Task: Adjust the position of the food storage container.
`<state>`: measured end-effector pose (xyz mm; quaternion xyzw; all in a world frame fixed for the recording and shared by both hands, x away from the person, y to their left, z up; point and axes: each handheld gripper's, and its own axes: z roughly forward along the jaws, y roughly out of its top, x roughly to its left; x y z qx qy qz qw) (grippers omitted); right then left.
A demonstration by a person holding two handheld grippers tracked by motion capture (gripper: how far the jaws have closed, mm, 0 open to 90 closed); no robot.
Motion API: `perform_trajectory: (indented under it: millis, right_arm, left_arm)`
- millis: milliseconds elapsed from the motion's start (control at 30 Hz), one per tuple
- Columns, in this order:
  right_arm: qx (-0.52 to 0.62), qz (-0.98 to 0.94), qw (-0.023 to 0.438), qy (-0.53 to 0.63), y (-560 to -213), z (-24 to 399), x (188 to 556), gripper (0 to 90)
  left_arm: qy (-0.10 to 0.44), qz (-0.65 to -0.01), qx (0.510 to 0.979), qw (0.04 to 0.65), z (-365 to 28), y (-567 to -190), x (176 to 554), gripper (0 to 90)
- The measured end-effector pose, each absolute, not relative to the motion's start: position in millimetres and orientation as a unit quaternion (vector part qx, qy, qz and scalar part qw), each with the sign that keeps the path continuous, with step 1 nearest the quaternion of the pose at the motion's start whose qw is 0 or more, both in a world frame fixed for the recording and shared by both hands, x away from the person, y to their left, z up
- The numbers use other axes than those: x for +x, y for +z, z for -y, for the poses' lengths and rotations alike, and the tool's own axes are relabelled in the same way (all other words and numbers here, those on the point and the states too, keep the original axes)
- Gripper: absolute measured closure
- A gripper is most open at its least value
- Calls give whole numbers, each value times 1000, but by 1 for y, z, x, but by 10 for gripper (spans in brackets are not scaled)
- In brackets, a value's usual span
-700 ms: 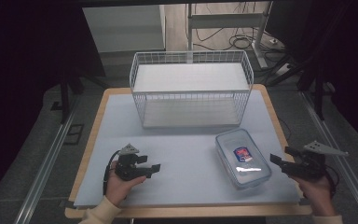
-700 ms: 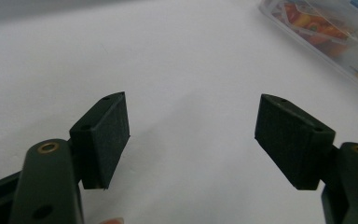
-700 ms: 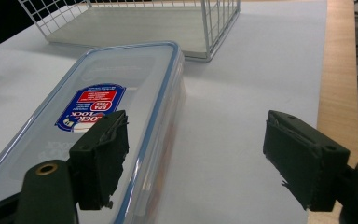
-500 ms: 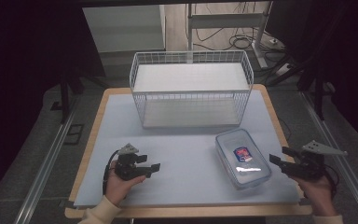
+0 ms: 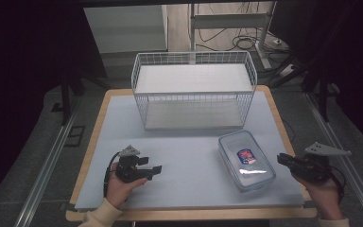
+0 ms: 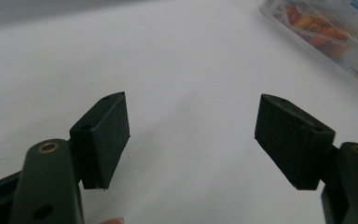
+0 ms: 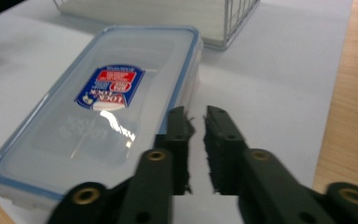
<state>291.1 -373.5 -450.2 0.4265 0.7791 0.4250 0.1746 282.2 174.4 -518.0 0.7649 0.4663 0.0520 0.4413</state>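
Note:
A clear plastic lidded container (image 5: pixel 246 161) with a blue rim and a red-and-blue label lies on the mat at the front right. My right gripper (image 5: pixel 281 159) hovers just right of it, pointing toward its side. In the right gripper view the container (image 7: pixel 107 93) lies ahead and to the left, and the right gripper (image 7: pixel 196 126) has its jaws nearly touching with nothing between them. My left gripper (image 5: pixel 152 165) rests at the front left, well apart from the container, pointing right. In the left gripper view the left gripper (image 6: pixel 191 135) is wide open over bare mat, with the container (image 6: pixel 326 32) far ahead.
A white wire basket (image 5: pixel 194 97) stands at the back middle of the pale blue mat (image 5: pixel 189 151), and its corner (image 7: pixel 233 28) shows behind the container. The wooden table edge (image 7: pixel 349 107) runs close along my right gripper. Dark floor and cables surround the table.

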Motion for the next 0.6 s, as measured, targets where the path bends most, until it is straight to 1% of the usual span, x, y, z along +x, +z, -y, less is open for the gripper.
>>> perform_trajectory:
  millis: [33,67,167,367,500,600]
  right_arm:
    - [422,-787,173,415,-450,373,290,880]
    - [421,-790,172,411,-451,373,290,890]
    - [418,-797,173,401,-452,372,289,892]
    - [412,-821,158,364,-462,368,292,894]
    - [415,-825,157,349,-466,366,293,895]
    - [409,-836,143,337,-471,363,292,895]
  left_arm:
    - [52,-466,765,442,-174,-518,282,259]
    - [52,-466,765,442,-174,-518,282,259]
    - [52,-466,765,442,-174,-518,282,259]
    - [52,-464,766,441,-174,-518,282,259]
    - [51,-465,765,442,-175,-518,281,259]
    - [51,-466,765,442,-176,-518,281,259]
